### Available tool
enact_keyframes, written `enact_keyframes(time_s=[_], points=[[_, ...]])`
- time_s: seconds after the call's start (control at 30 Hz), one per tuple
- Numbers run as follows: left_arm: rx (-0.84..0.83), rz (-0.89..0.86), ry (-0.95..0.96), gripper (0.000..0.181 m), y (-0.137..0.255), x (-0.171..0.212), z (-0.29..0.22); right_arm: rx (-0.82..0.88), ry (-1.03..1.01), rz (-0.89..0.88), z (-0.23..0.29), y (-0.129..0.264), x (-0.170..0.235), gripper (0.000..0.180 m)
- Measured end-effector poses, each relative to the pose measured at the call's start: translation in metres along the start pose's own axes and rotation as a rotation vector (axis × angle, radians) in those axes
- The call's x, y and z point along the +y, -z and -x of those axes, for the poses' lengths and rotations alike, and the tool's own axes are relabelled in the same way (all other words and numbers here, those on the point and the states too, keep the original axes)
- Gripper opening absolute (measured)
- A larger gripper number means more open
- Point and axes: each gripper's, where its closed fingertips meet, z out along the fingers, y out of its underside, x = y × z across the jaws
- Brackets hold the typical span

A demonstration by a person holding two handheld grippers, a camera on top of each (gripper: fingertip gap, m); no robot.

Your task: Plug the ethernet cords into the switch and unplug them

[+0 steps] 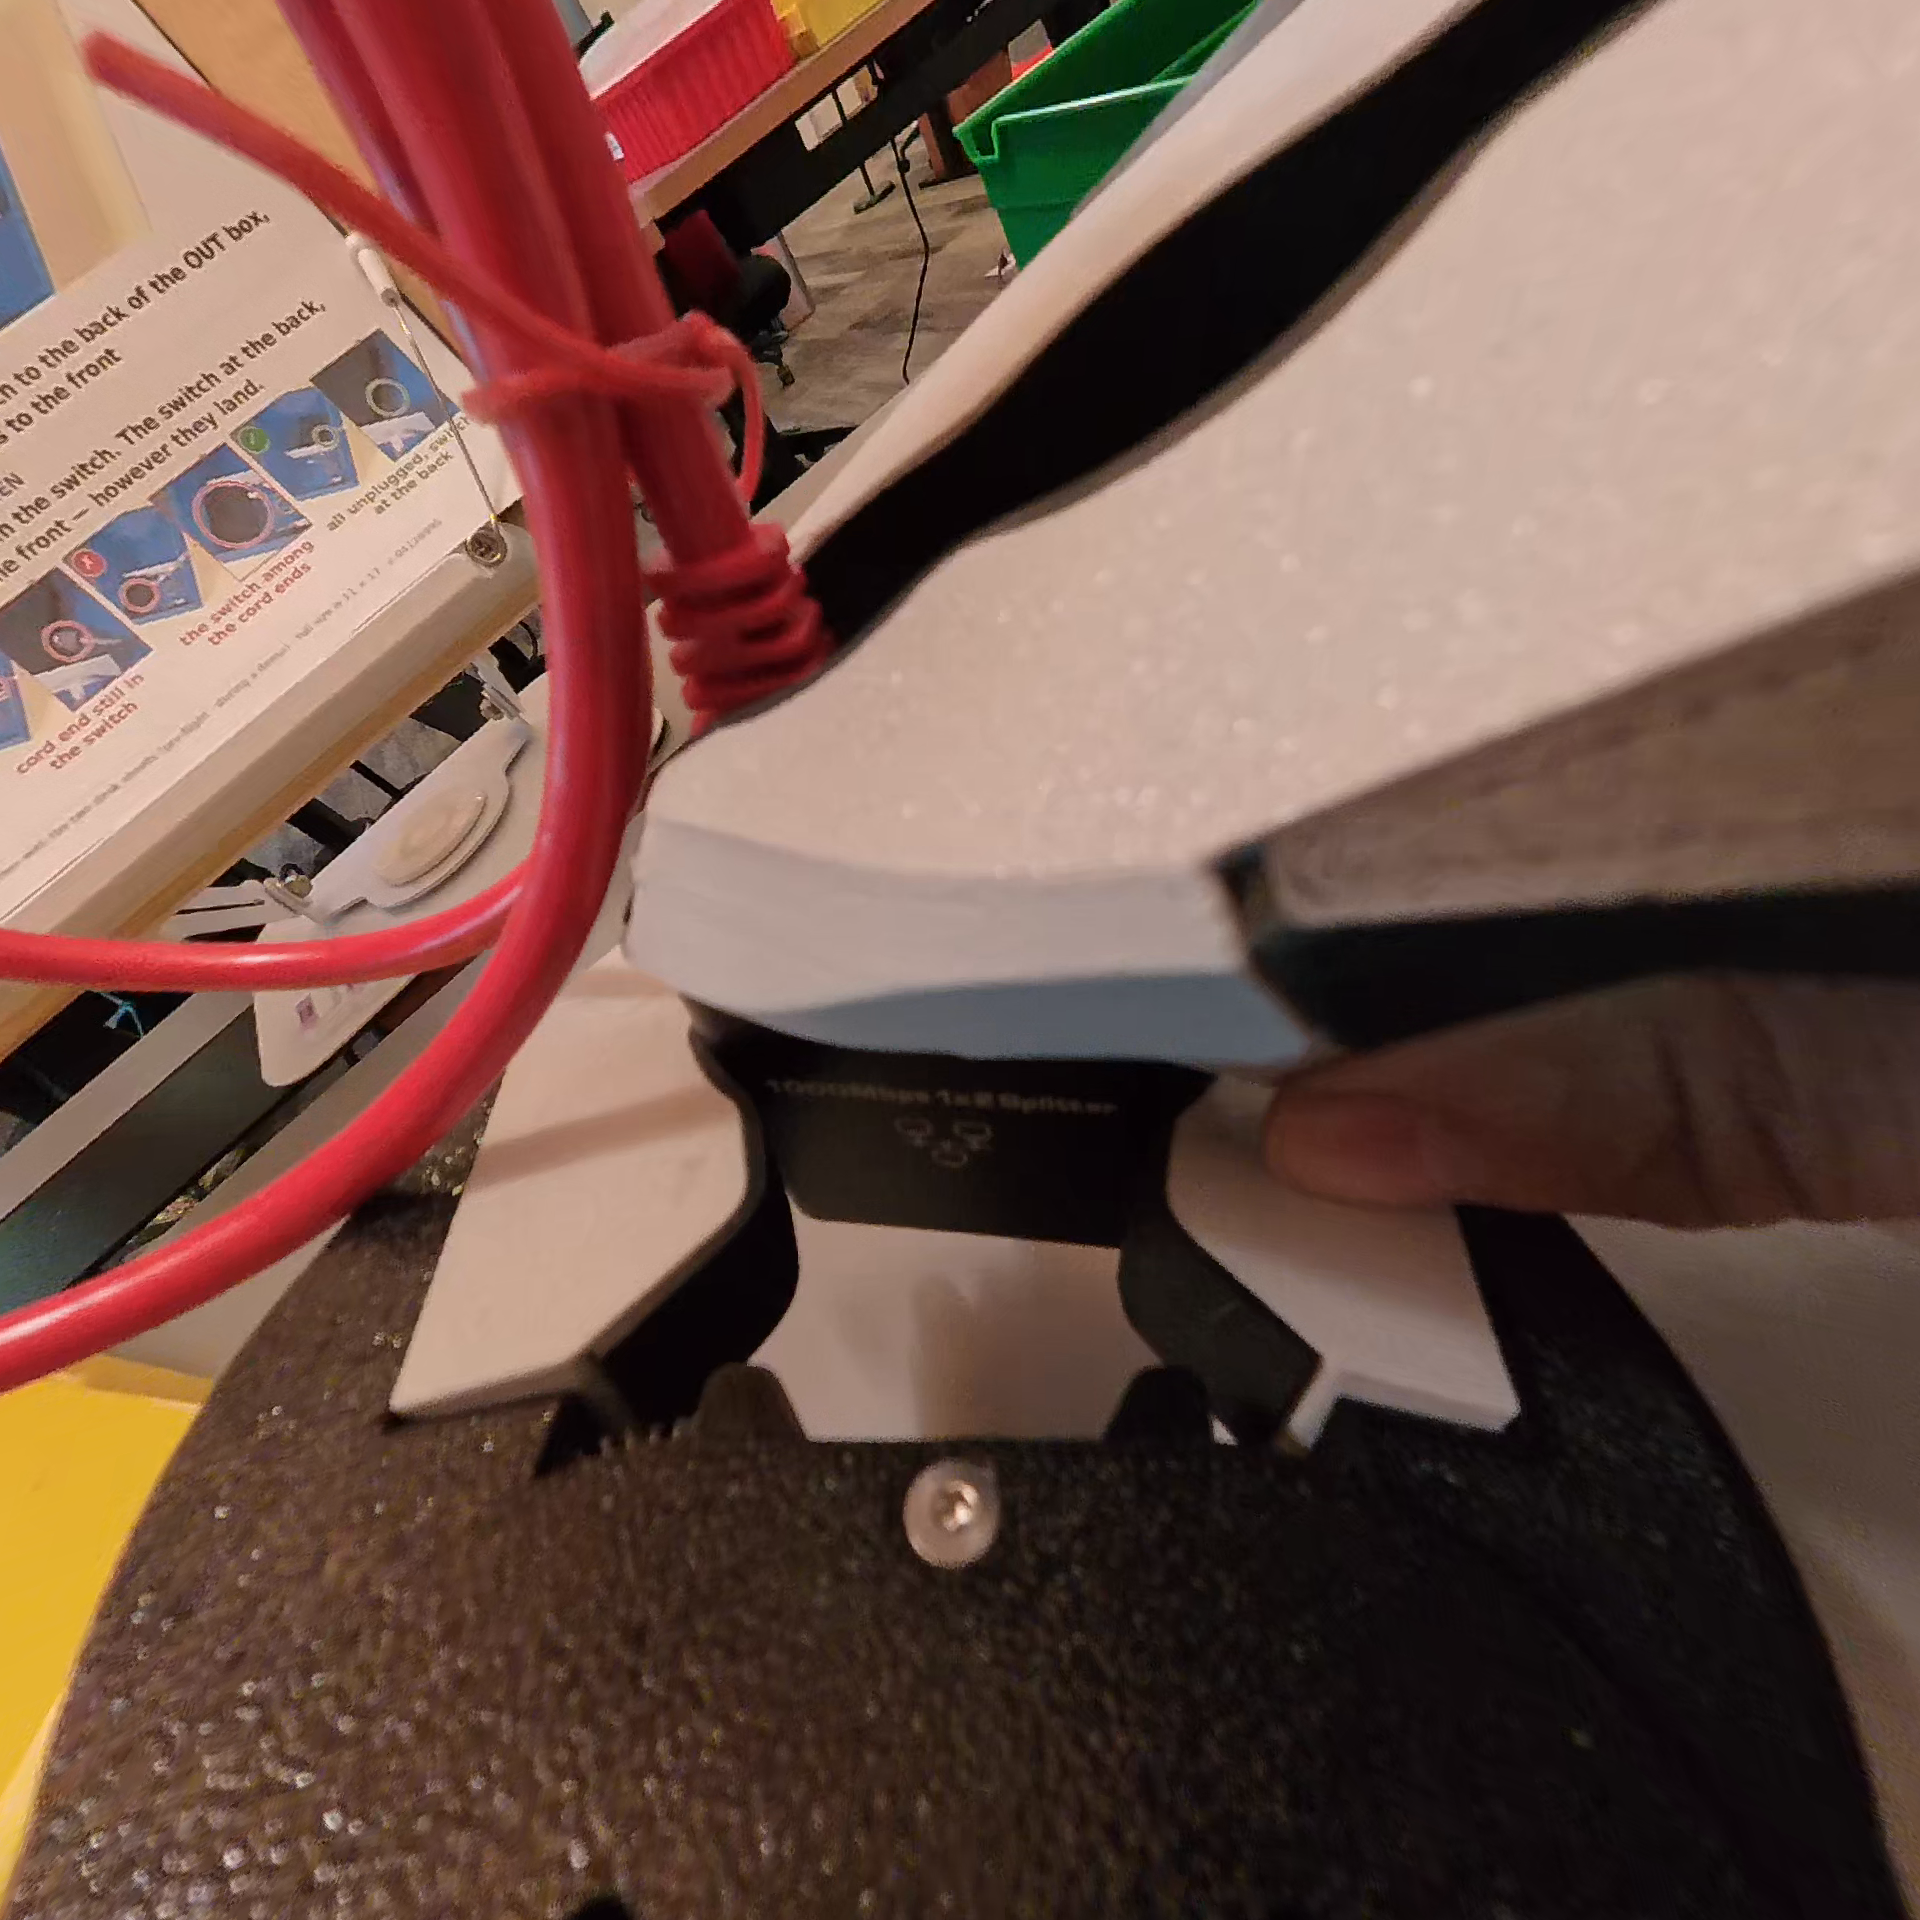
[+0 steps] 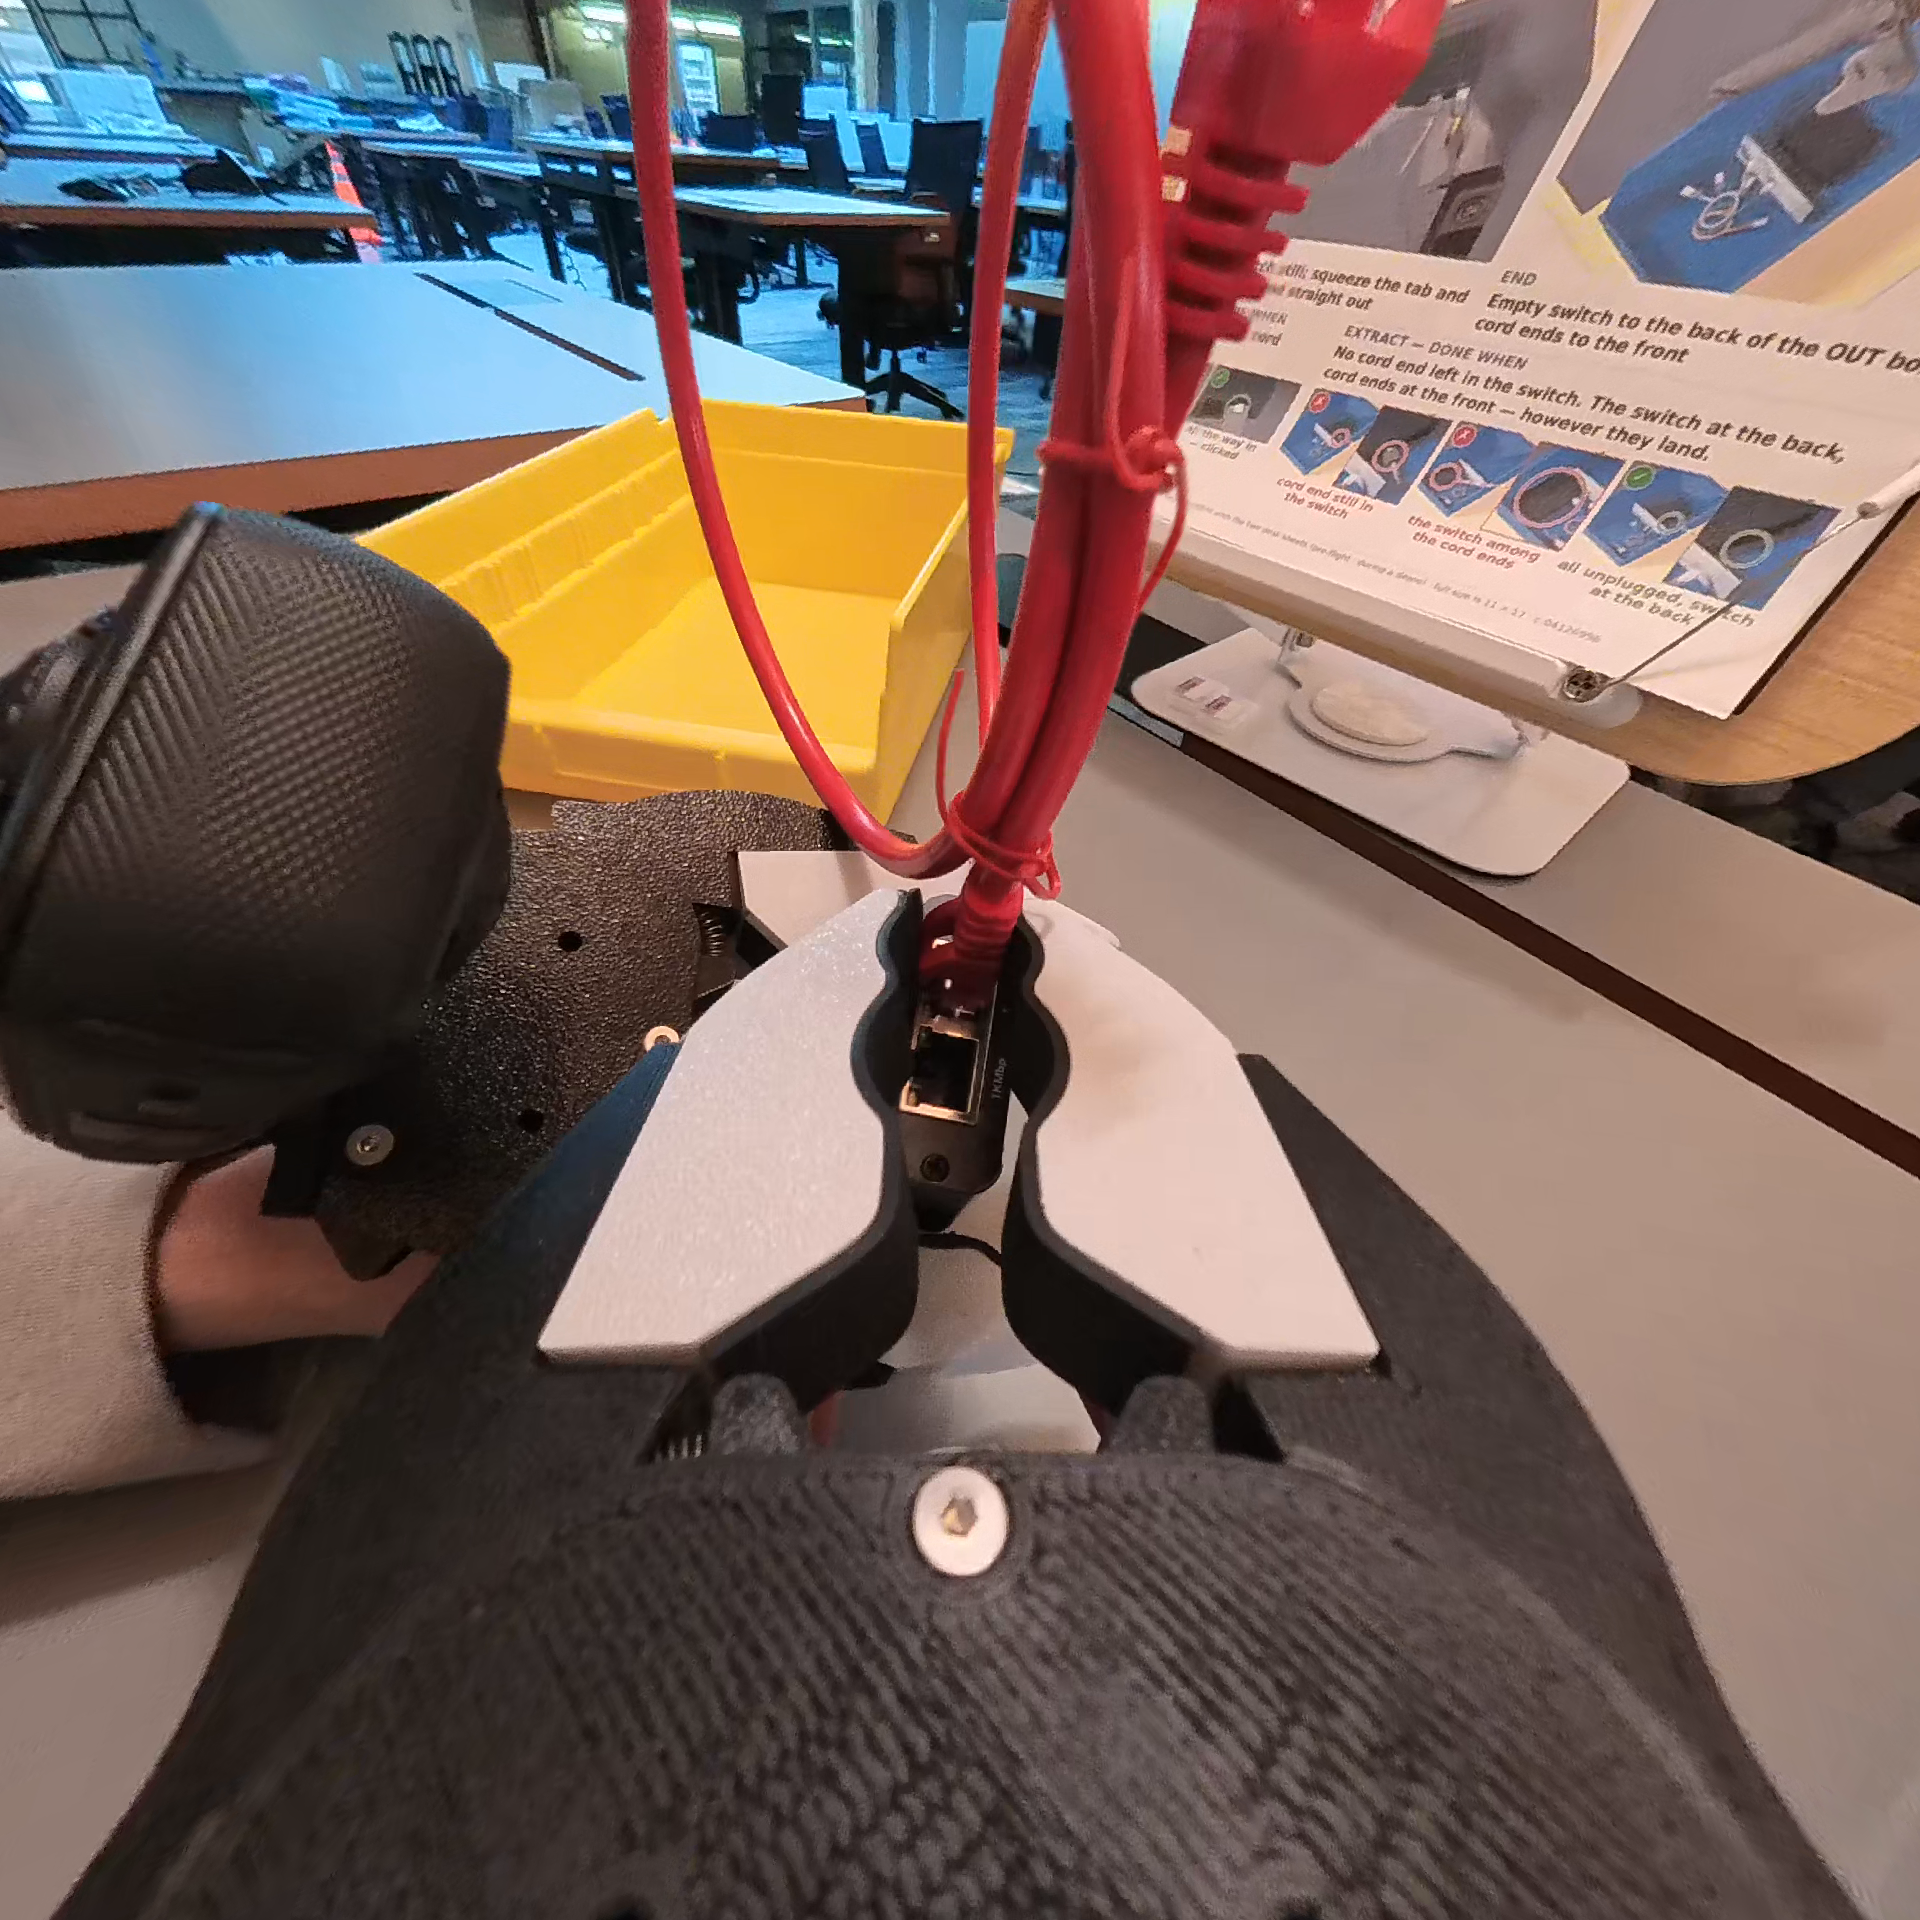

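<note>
A small black switch [image 2: 945, 1081] sits between both grippers, with one empty port facing the right wrist view. A red plug [image 2: 971, 930] of the red ethernet cord [image 2: 1081, 520] sits in the port beside it. My right gripper [image 2: 971, 920] is shut on that plug, with the switch in the hollow of its pads. Its white fingers [image 1: 1143, 707] cross the left wrist view above the switch [image 1: 940, 1153]. My left gripper [image 1: 956, 1112] is shut on the switch body. The cord's other plug [image 2: 1278, 114] hangs free above. The cord is bundled with red ties.
A yellow bin [image 2: 727, 623] stands just behind the grippers on the grey table [image 2: 1507, 1247]. An instruction sheet [image 2: 1558, 416] on a white stand [image 2: 1382, 758] is at the right. A person's hand [image 2: 260, 1278] holds the left gripper. A green bin [image 1: 1091, 135] and desks lie farther off. Some 7 centimetres of space lies between my two pairs of fingers.
</note>
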Motion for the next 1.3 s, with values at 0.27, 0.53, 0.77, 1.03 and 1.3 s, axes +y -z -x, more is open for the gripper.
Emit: enact_keyframes(time_s=[0.27,0.53,0.77,1.03,1.3], points=[[-0.016,0.024,-0.015,0.077,-0.003,0.003,0.000,0.003,-0.026,-0.003,-0.004,0.000,0.003,0.016],[-0.026,-0.008,-0.002,0.076,0.000,0.000,0.001,0.018,0.061,0.010,0.001,0.001,0.000,0.017],[0.010,-0.030,-0.014,0.078,0.004,-0.006,-0.002,-0.066,-0.051,-0.017,0.001,0.005,-0.003,0.016],[0.030,0.012,-0.112,0.077,0.008,0.001,0.006,-0.075,-0.151,0.024,0.001,0.023,-0.003,0.022],[-0.010,0.086,-0.379,0.077,0.021,0.008,0.024,-0.028,0.033,0.258,0.032,0.069,-0.030,0.025]])
